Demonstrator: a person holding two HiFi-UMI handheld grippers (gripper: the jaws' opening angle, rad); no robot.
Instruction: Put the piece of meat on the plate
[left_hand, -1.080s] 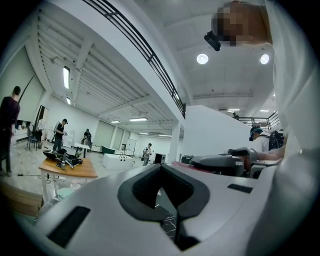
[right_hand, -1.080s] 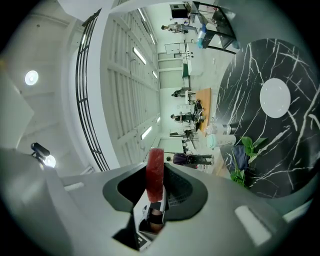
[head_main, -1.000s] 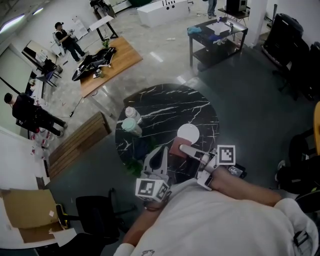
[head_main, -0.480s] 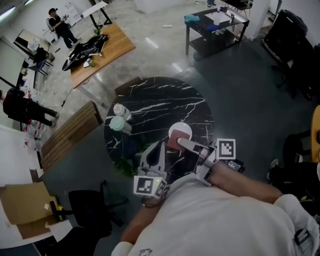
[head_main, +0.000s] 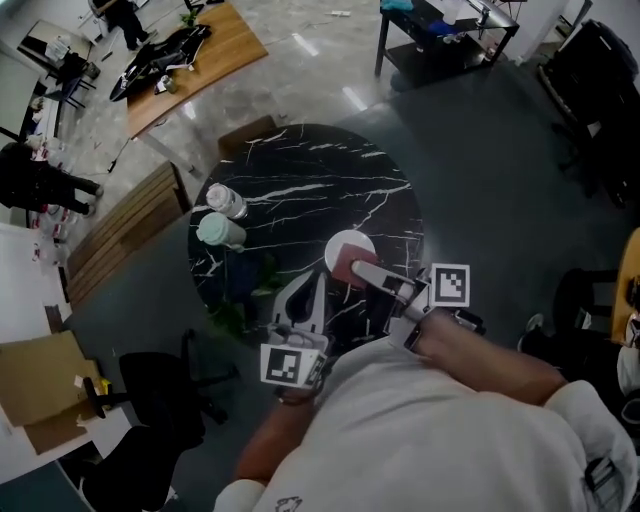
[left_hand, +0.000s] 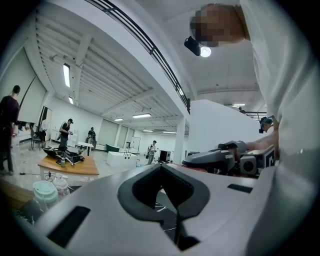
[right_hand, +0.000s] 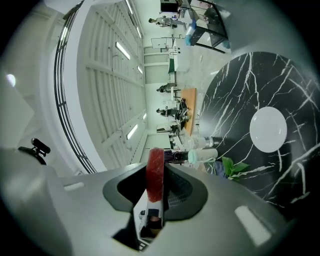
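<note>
we see a thin red piece of meat (right_hand: 155, 167) edge-on, pinched in our right gripper's (right_hand: 156, 192) part-closed jaws, long axis running out along them, over the white plate's (head_main: 352, 242) near edge, our left gripper (left_hand: 167, 192) closed, empty

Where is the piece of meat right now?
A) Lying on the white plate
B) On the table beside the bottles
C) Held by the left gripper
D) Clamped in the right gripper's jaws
D: the right gripper view shows the red piece of meat pinched in the right gripper, with the white plate bare.
</note>
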